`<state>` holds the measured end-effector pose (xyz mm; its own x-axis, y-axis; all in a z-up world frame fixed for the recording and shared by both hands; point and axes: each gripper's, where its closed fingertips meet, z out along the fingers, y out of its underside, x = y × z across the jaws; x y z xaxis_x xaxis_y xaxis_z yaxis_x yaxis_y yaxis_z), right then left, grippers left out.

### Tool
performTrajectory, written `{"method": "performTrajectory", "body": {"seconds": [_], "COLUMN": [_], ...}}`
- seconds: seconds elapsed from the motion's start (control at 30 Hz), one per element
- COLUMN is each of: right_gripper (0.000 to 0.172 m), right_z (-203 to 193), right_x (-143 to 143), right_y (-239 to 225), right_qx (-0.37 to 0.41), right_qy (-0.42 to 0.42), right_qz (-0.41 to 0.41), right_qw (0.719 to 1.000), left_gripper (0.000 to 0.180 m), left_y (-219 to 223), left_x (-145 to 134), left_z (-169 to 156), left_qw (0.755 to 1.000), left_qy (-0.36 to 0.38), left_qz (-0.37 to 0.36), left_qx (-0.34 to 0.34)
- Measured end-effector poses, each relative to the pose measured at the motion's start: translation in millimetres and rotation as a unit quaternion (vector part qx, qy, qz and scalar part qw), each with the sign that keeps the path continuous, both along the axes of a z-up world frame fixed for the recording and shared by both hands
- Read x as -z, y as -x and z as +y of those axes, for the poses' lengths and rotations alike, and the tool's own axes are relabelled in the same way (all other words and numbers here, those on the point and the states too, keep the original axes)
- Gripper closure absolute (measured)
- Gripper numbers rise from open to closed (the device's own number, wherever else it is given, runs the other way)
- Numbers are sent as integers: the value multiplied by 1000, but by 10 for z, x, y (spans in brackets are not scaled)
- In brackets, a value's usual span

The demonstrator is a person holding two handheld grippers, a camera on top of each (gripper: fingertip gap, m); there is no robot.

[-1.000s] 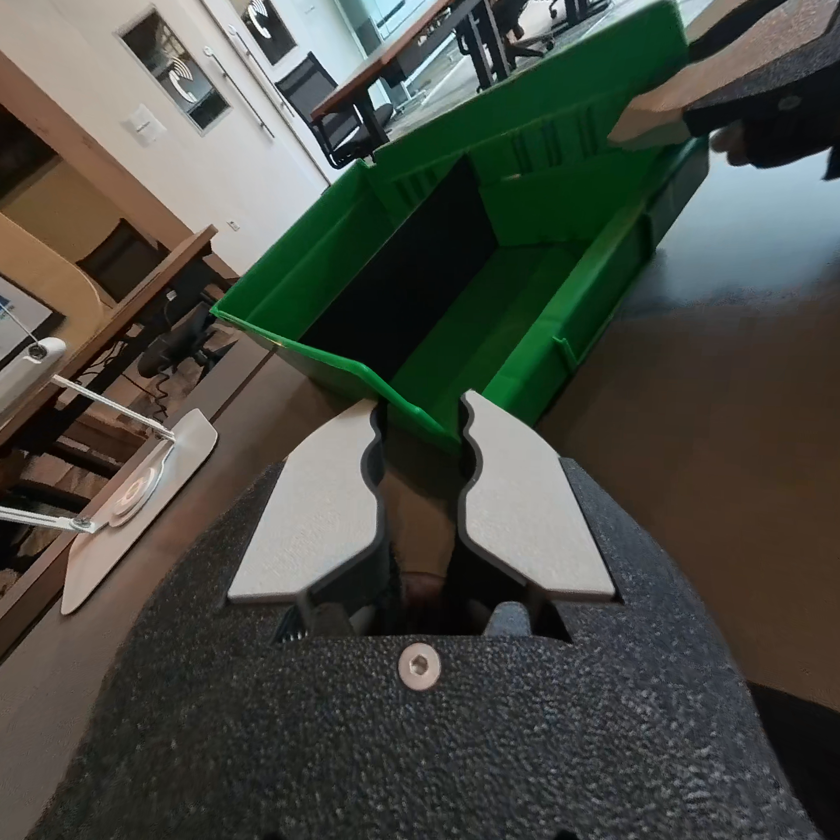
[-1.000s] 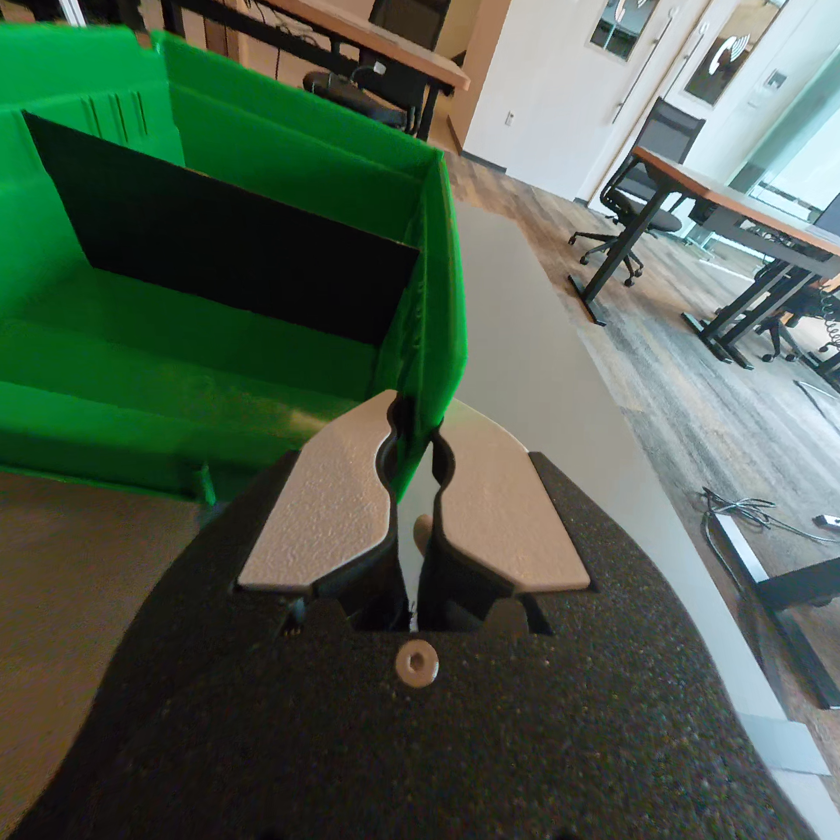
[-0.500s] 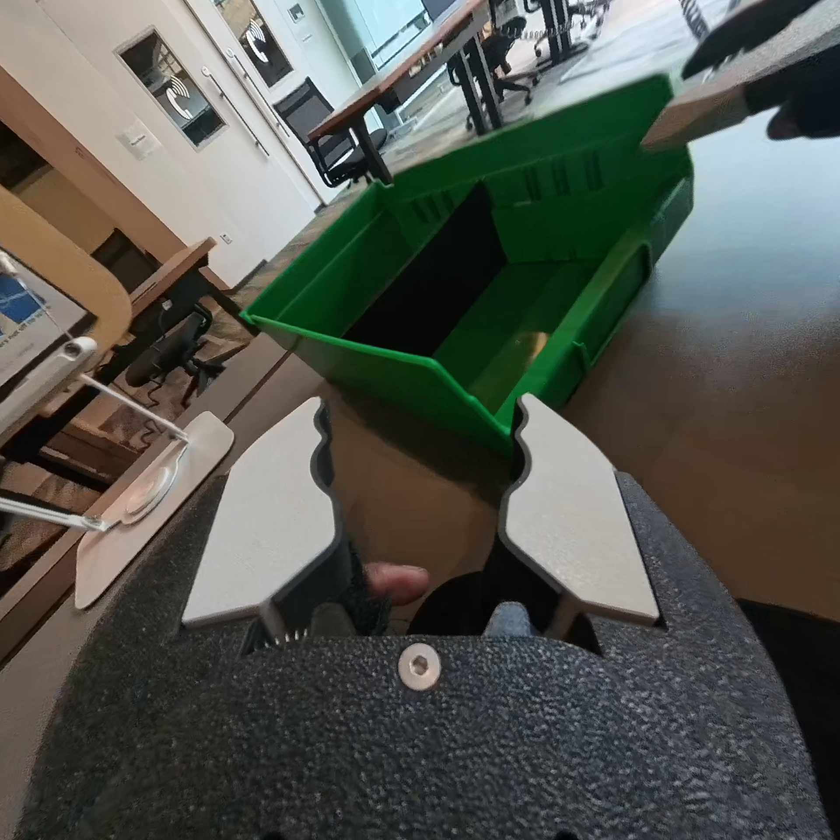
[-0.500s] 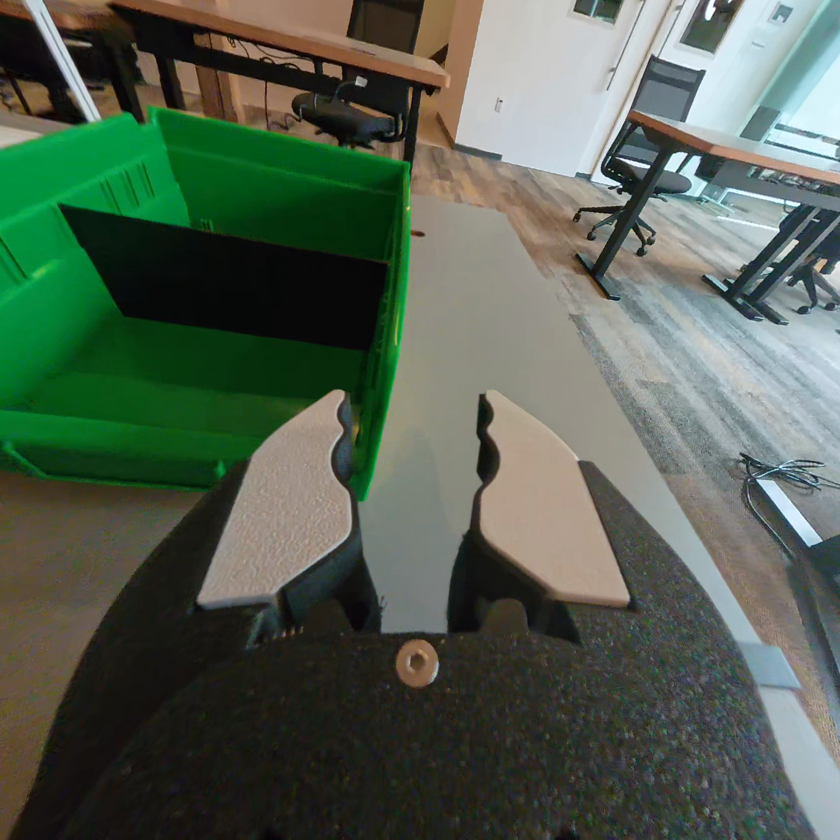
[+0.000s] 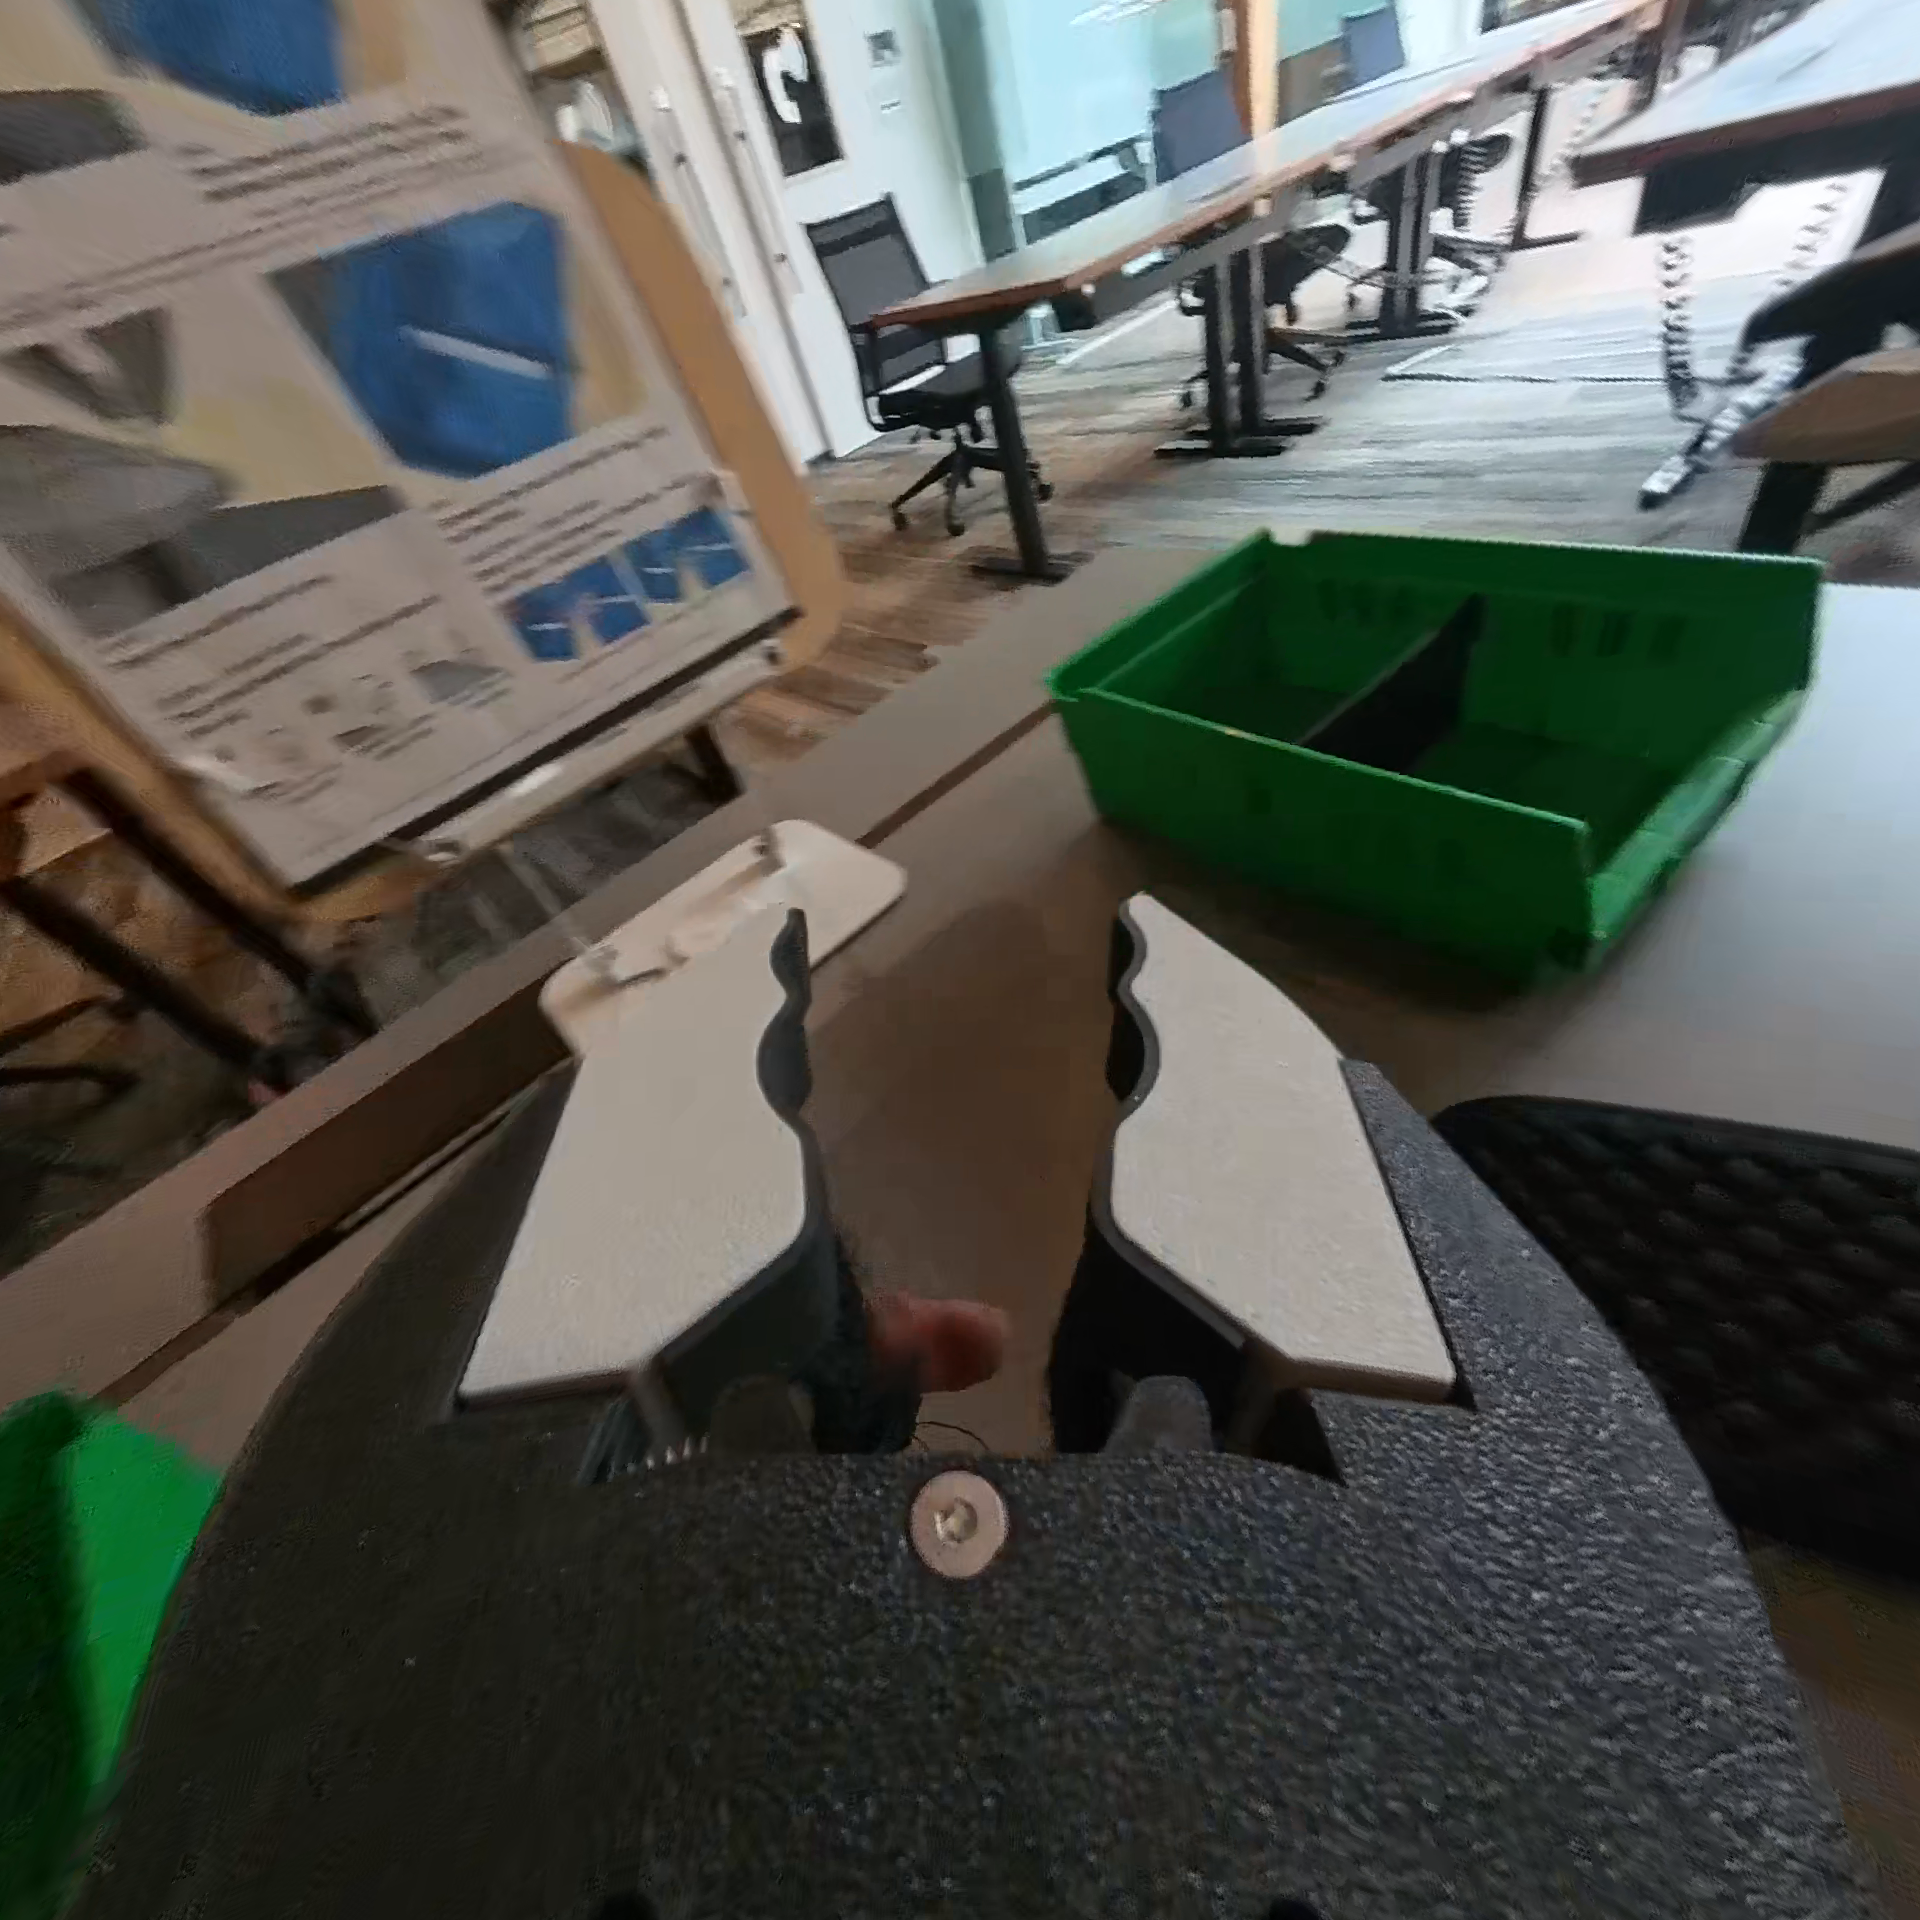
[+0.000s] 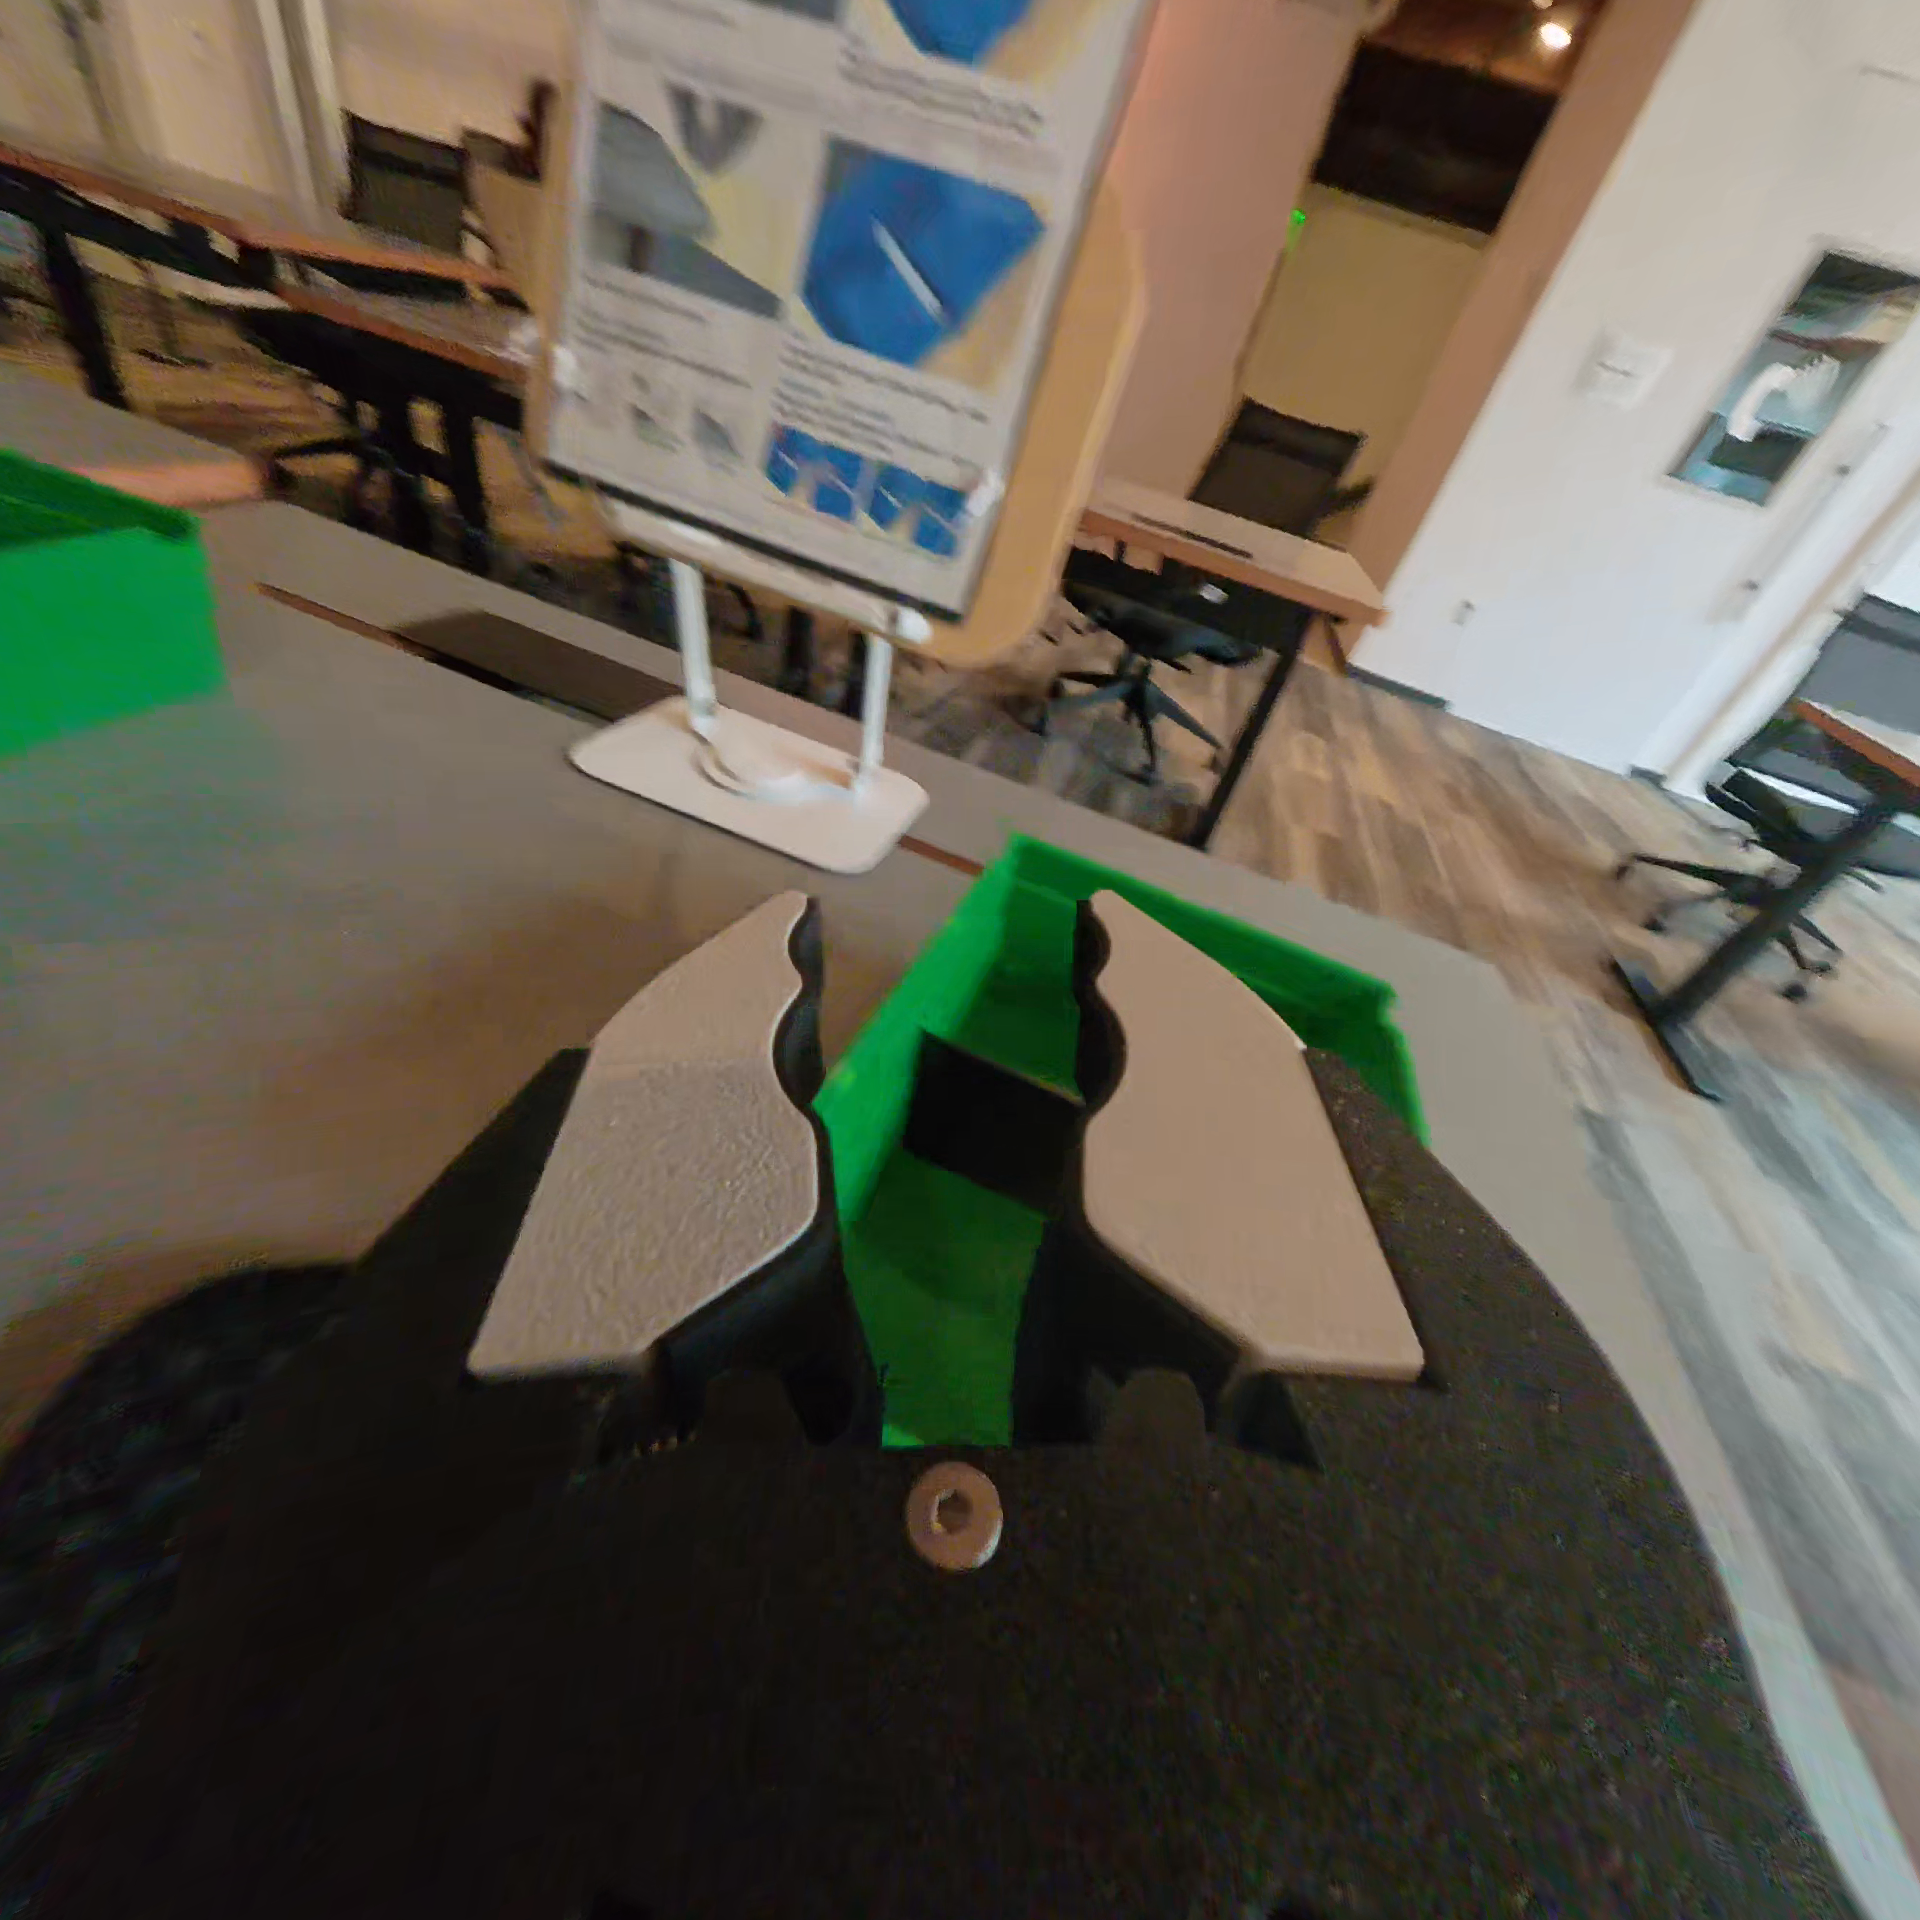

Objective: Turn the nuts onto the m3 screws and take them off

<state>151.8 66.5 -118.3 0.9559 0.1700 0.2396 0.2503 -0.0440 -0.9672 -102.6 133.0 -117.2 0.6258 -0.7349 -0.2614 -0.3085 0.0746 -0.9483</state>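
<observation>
No nuts or screws show in either view. My left gripper (image 5: 961, 914) is open and empty, held above the brown table (image 5: 966, 1091), with a fingertip of the person's hand showing behind the jaws. A green bin with a black divider (image 5: 1434, 748) stands ahead to its right. My right gripper (image 6: 945, 904) is open and empty, held over a second, smaller green bin (image 6: 1195, 945) that has a black divider (image 6: 977, 1127). Its pads touch nothing.
A white stand base (image 5: 727, 914) carries a blurred poster (image 5: 364, 447) at the table's far edge; it also shows in the right wrist view (image 6: 748, 790). A green bin (image 6: 94, 623) sits far left. A black textured body (image 5: 1714, 1299) lies right of my left gripper. Desks and chairs stand beyond. The black textured body (image 5: 1714, 1299) is about 25 cm from both grippers' fingertips.
Both grippers swung away from the large green bin and now face the poster stand. The right opened from almost shut. The left opened wide, then narrowed a little. Nothing was taken hold of.
</observation>
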Motion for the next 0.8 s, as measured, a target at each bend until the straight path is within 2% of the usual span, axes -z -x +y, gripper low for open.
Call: {"method": "performTrajectory", "body": {"seconds": [0.17, 0.33, 0.47, 0.6, 0.7, 0.8], "right_gripper": [129, 128, 127, 126, 125, 125], "right_z": [369, 829, 1161, 1410, 1537, 1621], "right_x": [-387, -549, -525, -435, -339, -225], "right_y": [786, 1313, 1542, 1576, 1566, 1530], "right_qx": [-83, -114, -123, -113, -117, -119], "right_qy": [-6, 29, 77, 122, 152, 164], "right_qz": [7, -20, -28, -37, -33, -16], "right_qw": [996, 993, 989, 985, 981, 979], "left_gripper": [130, 129, 129, 129, 118, 103], "left_y": [879, 1617, 2052, 2333, 2481, 2654], "left_x": [-148, -153, -162, -52, 122, 433], "left_z": [264, 525, 727, 906, 1075, 1247], "left_qw": [997, 988, 980, 969, 958, 934], "left_qy": [33, 87, 109, 150, 200, 275], "left_qz": [16, 13, -1, 1, -3, -13], "left_qx": [-63, -124, -168, -196, -206, -227]}}
